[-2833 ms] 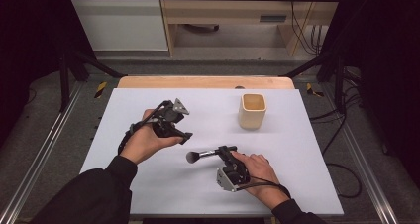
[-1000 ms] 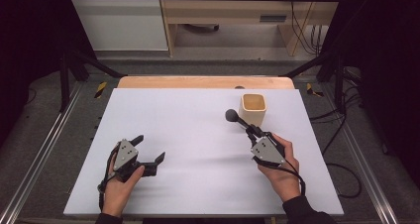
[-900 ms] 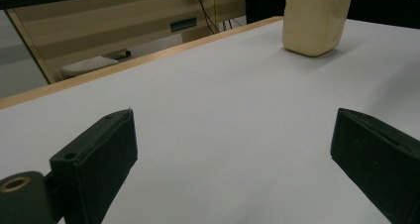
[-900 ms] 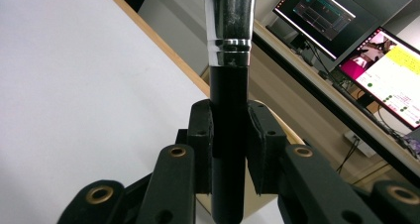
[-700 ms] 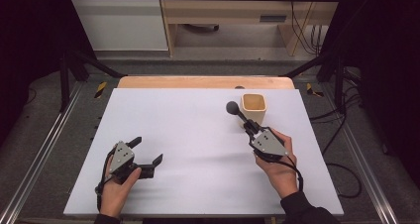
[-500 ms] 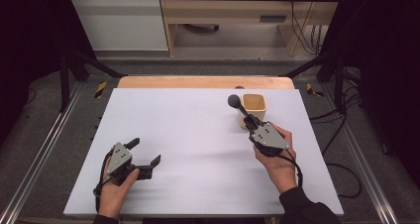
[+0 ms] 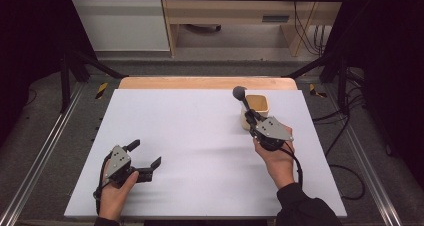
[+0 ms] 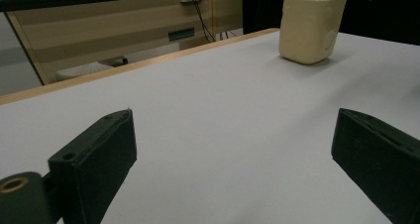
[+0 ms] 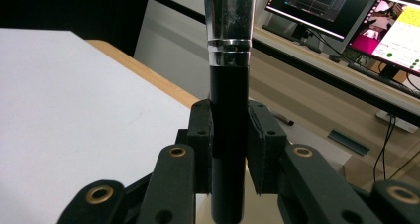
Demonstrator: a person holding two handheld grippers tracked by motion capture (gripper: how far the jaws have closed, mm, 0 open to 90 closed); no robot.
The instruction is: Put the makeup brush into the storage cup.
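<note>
Jaws of your right gripper (image 7: pixel 254 120) pinch the black handle of a makeup brush (image 7: pixel 243 99), its bristle head raised over the table's far right corner, presumably so the handle can drop end-first into the cream cup (image 7: pixel 257 107) just beyond. That cup stands by the far edge; its inside looks bare. Your left gripper (image 7: pixel 144 155) rests spread and holding nothing near the near left corner of the white table (image 7: pixel 190 131).

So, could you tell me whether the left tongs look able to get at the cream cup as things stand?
Probably yes. The left tongs stand open and hold nothing, and bare white table lies between them and the cream cup. The right tongs, shut on a brush, hover close beside the cup and might crowd it.
</note>
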